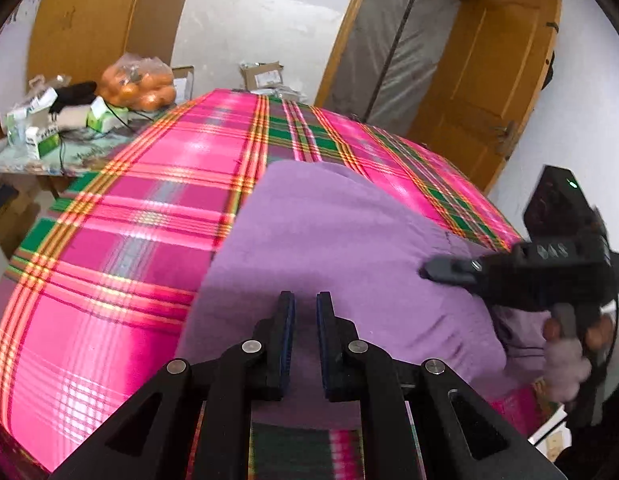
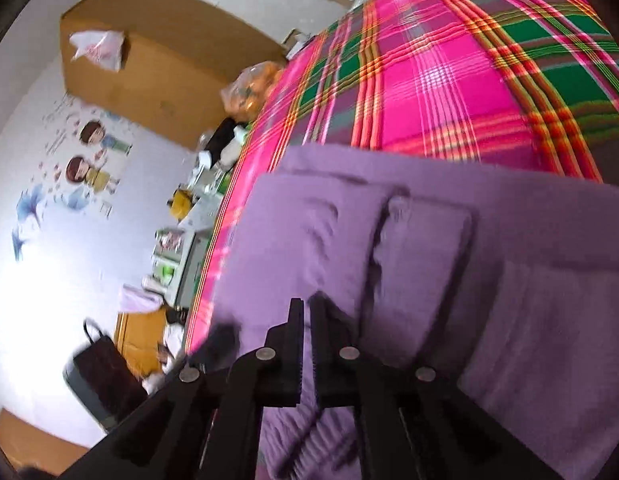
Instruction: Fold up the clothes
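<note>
lying: purple garment (image 1: 329,248) on the plaid bed (image 1: 121,216), partly folded
left gripper (image 1: 305,308): above the garment, jaws narrow, nothing between them
right gripper (image 2: 307,312): low over the garment, jaws nearly closed, grip unclear

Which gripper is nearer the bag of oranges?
Left. The left gripper is over the purple garment's side toward the oranges; the right gripper is on its far side.

A bed under a bright pink, green and yellow plaid woven sheet (image 1: 121,216) carries a lilac knitted garment (image 1: 329,240), spread just ahead of the left claw (image 1: 305,308).
</note>
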